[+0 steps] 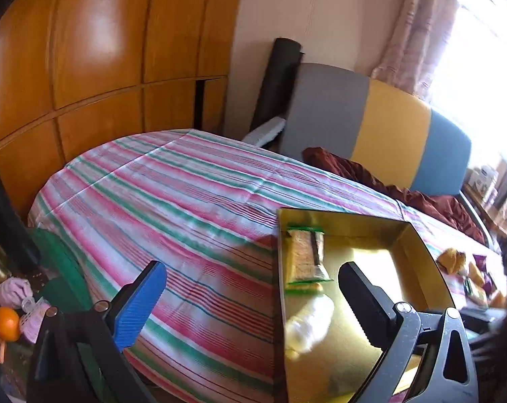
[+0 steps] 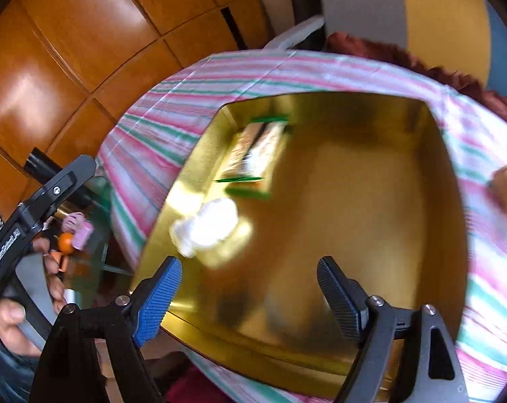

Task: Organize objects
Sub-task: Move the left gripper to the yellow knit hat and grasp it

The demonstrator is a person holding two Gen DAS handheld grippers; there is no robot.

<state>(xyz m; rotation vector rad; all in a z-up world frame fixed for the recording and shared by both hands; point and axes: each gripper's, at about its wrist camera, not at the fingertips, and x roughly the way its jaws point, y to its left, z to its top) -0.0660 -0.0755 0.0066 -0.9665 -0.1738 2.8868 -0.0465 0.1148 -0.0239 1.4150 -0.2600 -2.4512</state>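
Both tongs, left [image 1: 253,302] and right [image 2: 250,292], stand apart, empty. Fetch the next snack [image 1: 453,260]; lower it into the gold box [image 2: 448,221] before releasing.

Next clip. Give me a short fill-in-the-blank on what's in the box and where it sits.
1. The gold box rests on a ____ bedsheet.
2. Beside the white wrapped item in the box lies a snack pack with ____ ends.
3. The right gripper hangs over the box with its jaws ____.

Missing: striped; green; open
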